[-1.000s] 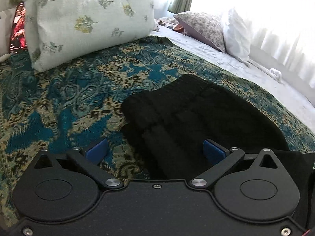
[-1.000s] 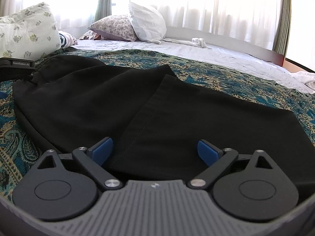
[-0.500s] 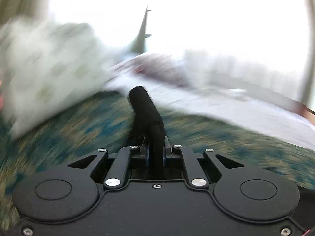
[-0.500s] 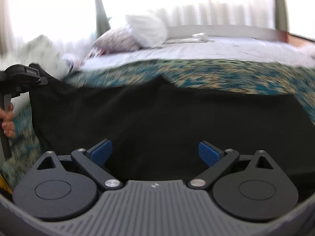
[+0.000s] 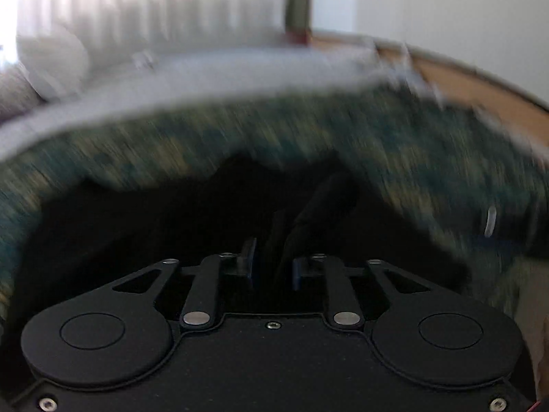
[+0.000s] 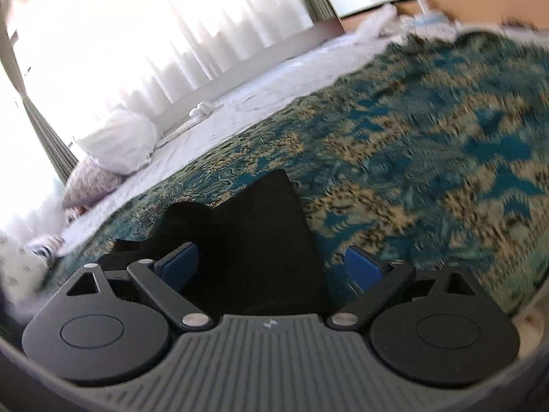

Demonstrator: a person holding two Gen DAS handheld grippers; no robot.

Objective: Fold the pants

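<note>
We are seeing the left gripper (image 5: 271, 267) with its jaws opening a little, a fold of the black pants (image 5: 212, 213) standing between the blue pads, contact unclear in the blur. The right gripper (image 6: 271, 264) is holding its jaws wide apart over the pants (image 6: 260, 240), gripping nothing. The pants are lying on the teal patterned bedspread (image 6: 411, 158).

Left view: smeared throughout — the bedspread (image 5: 377, 144) pattern is unreadable.
Pants (image 5: 178, 213): a dark mass, its edges and folds lost in blur.
My left claw (image 5: 272, 267): opening; black cloth between the pads, contact unclear.
Right view: my right claw's (image 6: 271, 267) housing hides the pants' (image 6: 260, 240) near part — far pillows (image 6: 116, 144) washed out.
</note>
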